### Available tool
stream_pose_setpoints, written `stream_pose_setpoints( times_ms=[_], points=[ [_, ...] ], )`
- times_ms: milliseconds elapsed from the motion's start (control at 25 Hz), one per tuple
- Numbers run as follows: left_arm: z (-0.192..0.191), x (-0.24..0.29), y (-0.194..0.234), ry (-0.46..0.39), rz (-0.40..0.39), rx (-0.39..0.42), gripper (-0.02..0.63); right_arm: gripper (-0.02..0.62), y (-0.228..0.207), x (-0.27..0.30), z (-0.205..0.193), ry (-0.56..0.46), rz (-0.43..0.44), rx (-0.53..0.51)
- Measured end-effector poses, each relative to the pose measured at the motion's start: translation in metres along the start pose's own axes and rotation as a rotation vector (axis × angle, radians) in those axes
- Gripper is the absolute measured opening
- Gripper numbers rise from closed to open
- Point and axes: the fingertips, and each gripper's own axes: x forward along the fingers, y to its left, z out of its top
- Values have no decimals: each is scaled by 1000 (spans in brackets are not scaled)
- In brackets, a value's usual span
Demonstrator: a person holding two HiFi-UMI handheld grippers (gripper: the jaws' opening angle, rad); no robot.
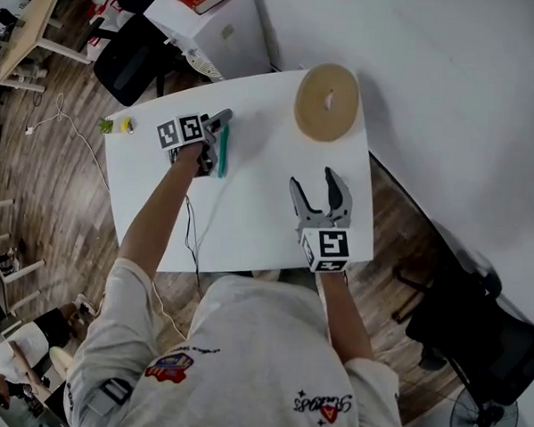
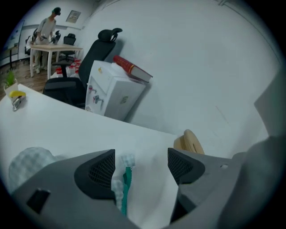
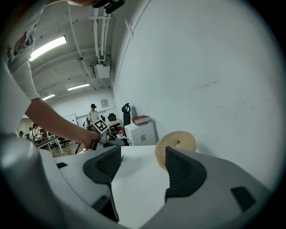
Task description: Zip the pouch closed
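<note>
Pouch (image 1: 222, 154) sits on the white counter (image 1: 249, 216), over toward the far left part, and its teal zipper strip (image 2: 128, 181) is the only bit that really stands out. The left hand-held gripper (image 1: 217, 141) is right over it, jaws straddling that strip with a clear gap between the pads. The strip lies close against one pad, well short of the other, so nothing is pinched yet.

On progress, I'd call this the very start. No view lets me make out the slider, and I cannot tell how much of the zipper is already closed. What looks left is to pin the pouch, catch the pull, and run it along the teal line.

The right hand-held gripper (image 1: 313, 182) hovers nearer the person, jaws spread wide and empty, with only bare counter between them. It is well apart from the pouch. A tan ring-shaped roll (image 1: 326, 101) rests at the far right corner, clear of both grippers.
</note>
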Motion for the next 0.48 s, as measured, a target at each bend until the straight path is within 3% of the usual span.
stream_pose_setpoints(
  times_ms=[120,320,480],
  points=[
    [-4,16,8,44,6,-56,367,296,-7,-3,-4,10,-13,11],
    [-17,32,18,112,34,-73,365,298,-21,-7,-8,37,-40,41],
    [-21,40,24,140,68,-69,287,296,-31,-7,-7,35,-51,46]
  ],
)
